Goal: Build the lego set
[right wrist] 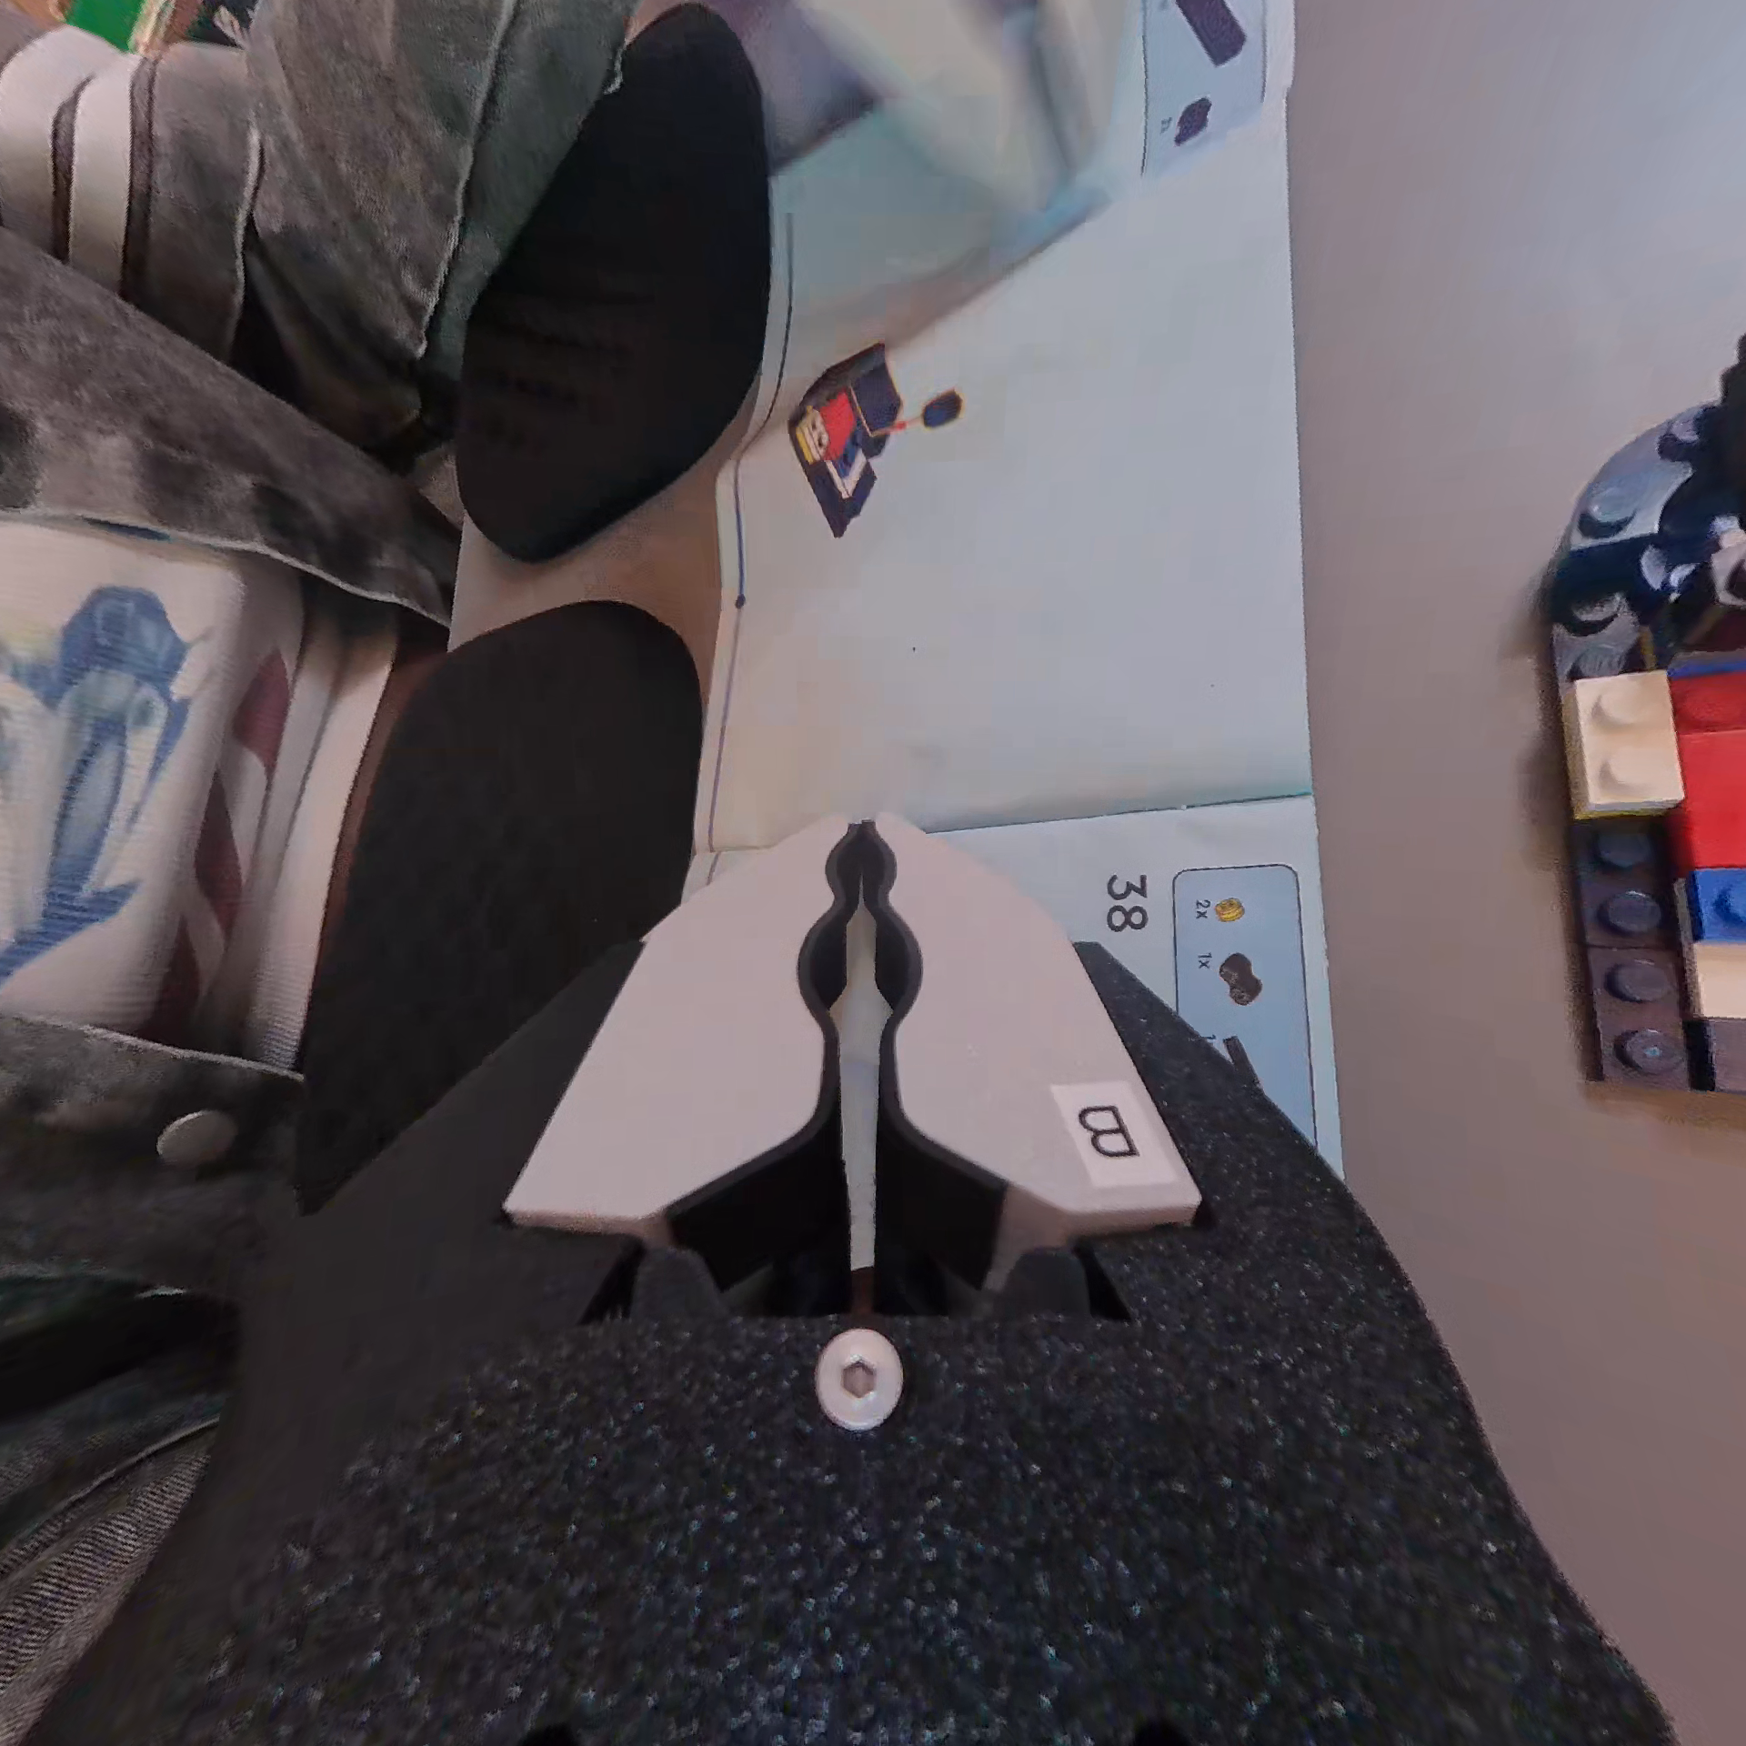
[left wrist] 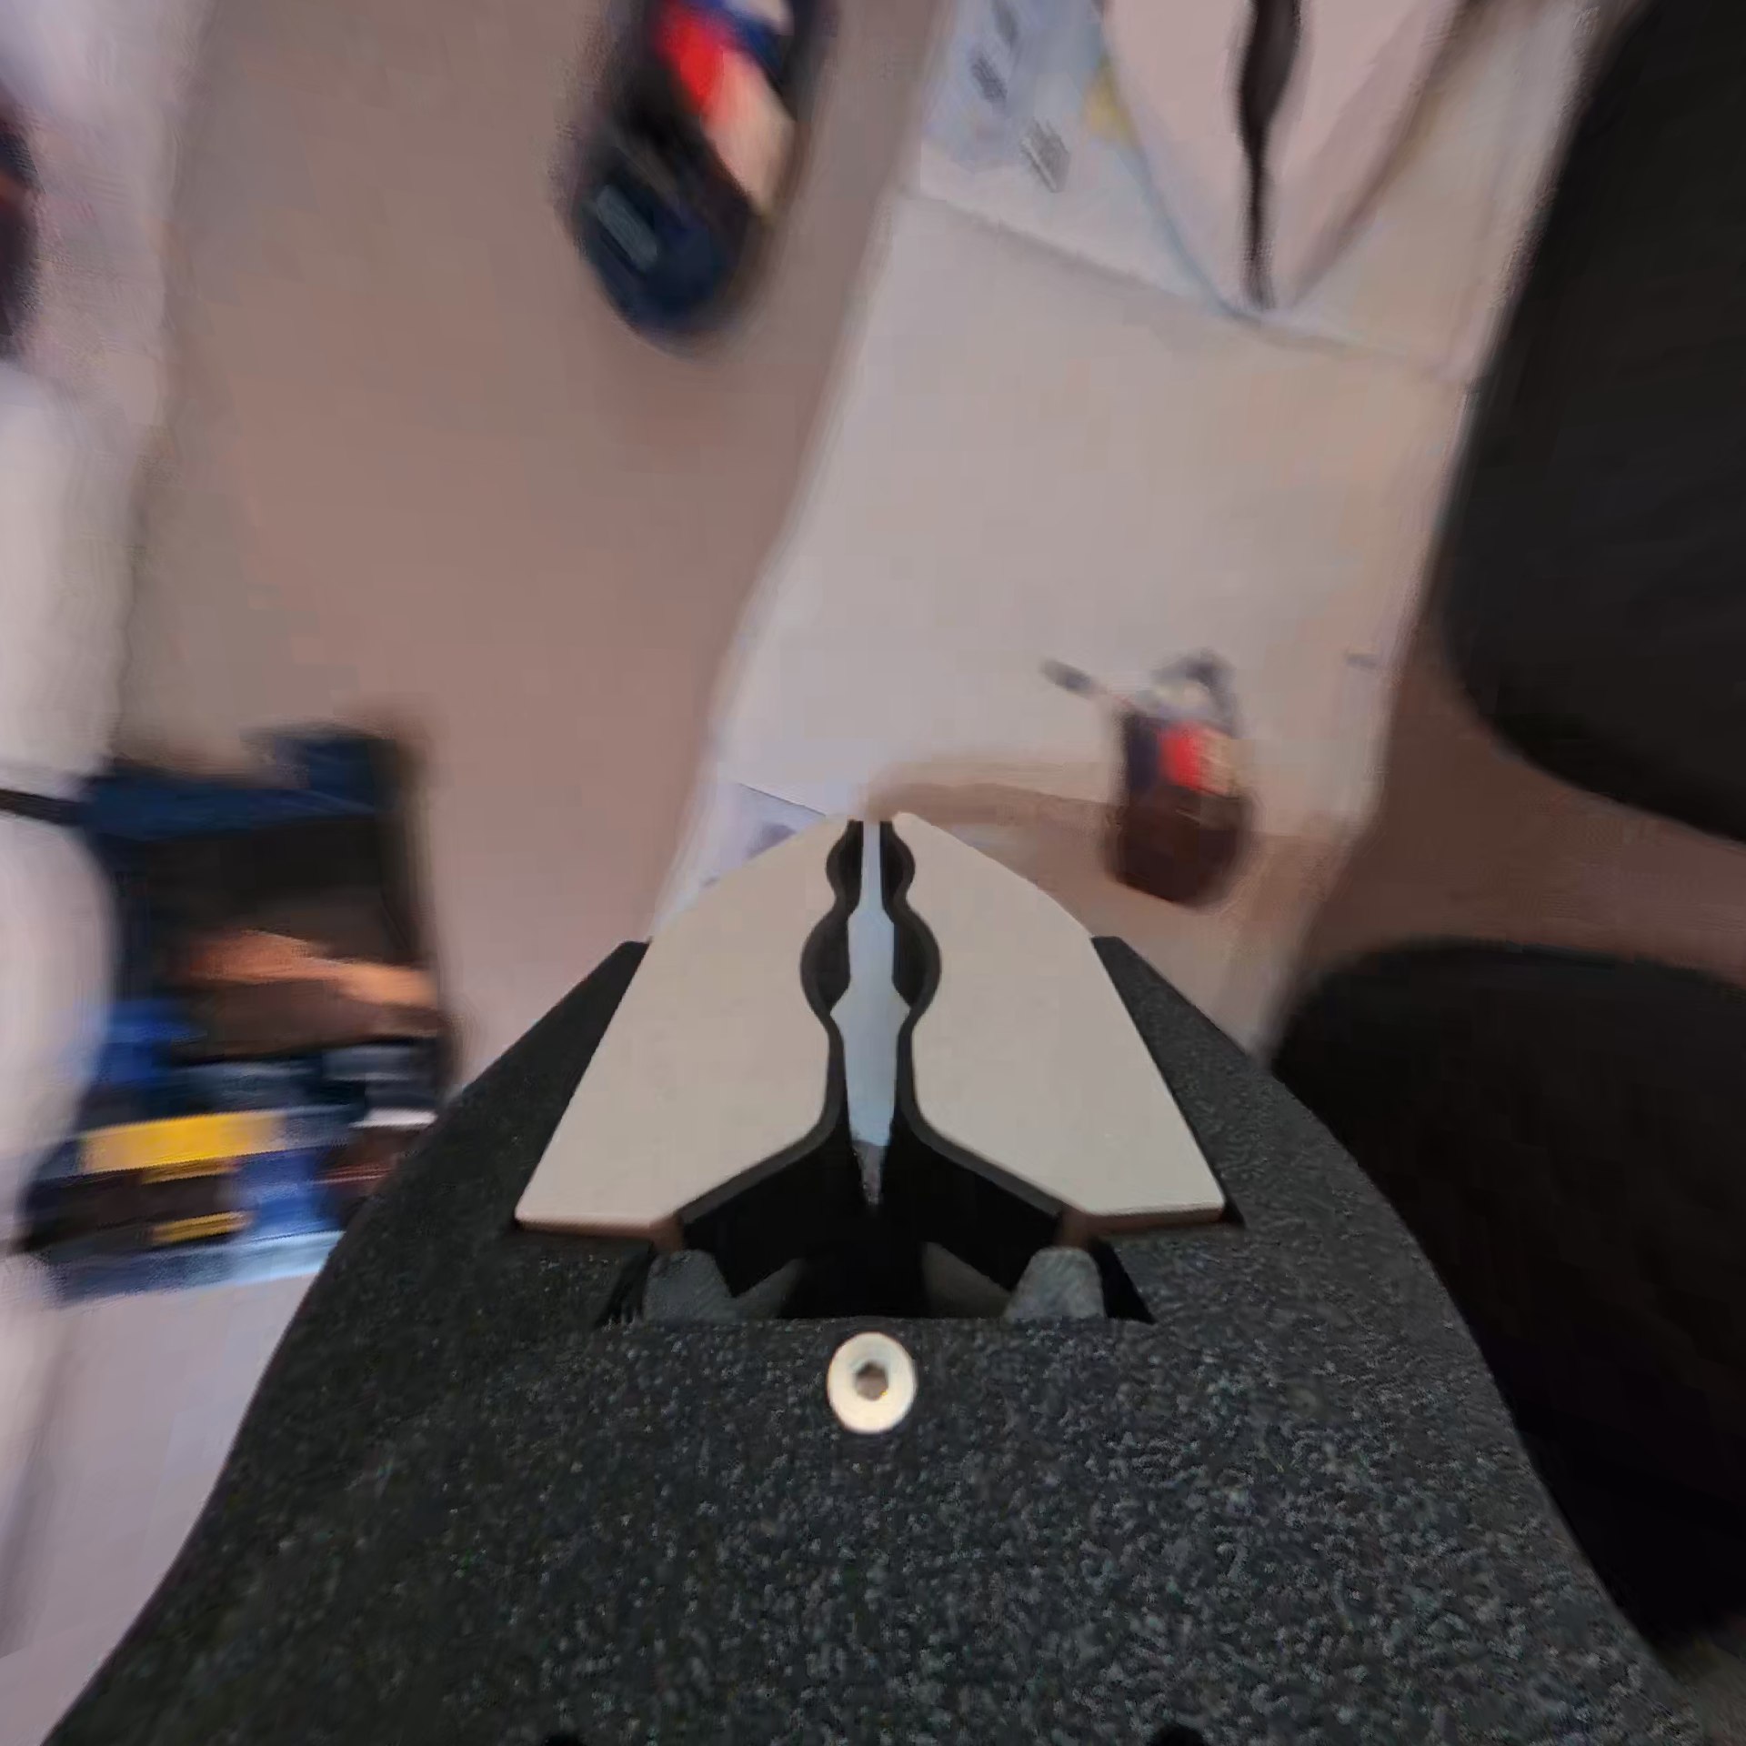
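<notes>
While its two pale fingertips meet with nothing between them, the right gripper (right wrist: 864,831) hangs over an open instruction booklet (right wrist: 1039,614) lying on a grey table (right wrist: 1512,378). Right of the booklet, apart from it, sits a partly built brick model (right wrist: 1663,850) in dark blue, red, white and cream. Left of the booklet are two black-socked feet (right wrist: 529,850) and grey fabric. The left gripper (left wrist: 871,827) has its tips drawn nearly together around only a thin slit, bare. Its view is badly blurred: beyond lie a pale booklet page (left wrist: 1086,520) and a blue box (left wrist: 236,992).
</notes>
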`<state>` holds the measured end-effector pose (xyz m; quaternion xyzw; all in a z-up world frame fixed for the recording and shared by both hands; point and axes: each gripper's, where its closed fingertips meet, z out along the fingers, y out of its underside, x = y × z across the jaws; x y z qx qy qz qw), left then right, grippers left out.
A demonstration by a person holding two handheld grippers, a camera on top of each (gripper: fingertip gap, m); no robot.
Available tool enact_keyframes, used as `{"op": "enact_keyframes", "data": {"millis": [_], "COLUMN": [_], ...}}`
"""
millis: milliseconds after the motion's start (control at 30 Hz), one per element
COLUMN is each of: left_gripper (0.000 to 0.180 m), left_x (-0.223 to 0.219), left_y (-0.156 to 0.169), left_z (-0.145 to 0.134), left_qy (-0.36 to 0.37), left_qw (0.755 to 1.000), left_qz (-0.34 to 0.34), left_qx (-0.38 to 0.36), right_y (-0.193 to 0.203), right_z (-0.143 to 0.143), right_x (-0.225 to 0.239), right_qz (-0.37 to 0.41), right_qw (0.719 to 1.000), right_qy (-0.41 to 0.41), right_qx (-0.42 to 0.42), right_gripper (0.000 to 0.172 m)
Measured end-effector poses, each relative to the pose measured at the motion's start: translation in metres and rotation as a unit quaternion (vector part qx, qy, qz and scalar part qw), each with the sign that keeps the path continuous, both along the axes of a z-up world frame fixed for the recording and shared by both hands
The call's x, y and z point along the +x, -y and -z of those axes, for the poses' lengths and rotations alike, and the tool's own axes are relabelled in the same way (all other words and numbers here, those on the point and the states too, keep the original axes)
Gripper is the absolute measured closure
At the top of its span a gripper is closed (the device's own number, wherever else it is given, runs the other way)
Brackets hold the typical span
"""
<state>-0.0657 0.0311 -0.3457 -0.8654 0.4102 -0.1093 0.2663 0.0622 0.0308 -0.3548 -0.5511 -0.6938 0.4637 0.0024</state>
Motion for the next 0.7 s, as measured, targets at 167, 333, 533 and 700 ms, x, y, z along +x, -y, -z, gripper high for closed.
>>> {"op": "enact_keyframes", "data": {"millis": [167,333,533,700], "left_gripper": [0.162,0.145,0.055,0.034], "left_x": [-0.01,-0.046,-0.032,-0.031], "left_y": [-0.035,-0.043,-0.058,-0.042], "left_z": [-0.183,-0.177,-0.161,-0.192], "left_qy": [0.272,0.226,0.223,0.303], "left_qw": [0.82,0.781,0.804,0.756], "left_qz": [-0.138,-0.206,-0.199,-0.19], "left_qx": [0.485,0.544,0.514,0.548], "right_y": [0.001,0.017,0.022,-0.015], "right_z": [0.0,-0.009,-0.037,-0.116], "right_x": [0.0,0.002,-0.026,-0.046], "right_qz": [-0.01,-0.069,-0.039,0.121], "right_qw": [1.0,0.996,0.978,0.883], "right_qy": [-0.012,-0.051,-0.192,-0.446], "right_qx": [0.018,0.036,0.065,0.087], "right_gripper": [0.172,0.158,0.1,0.032]}}
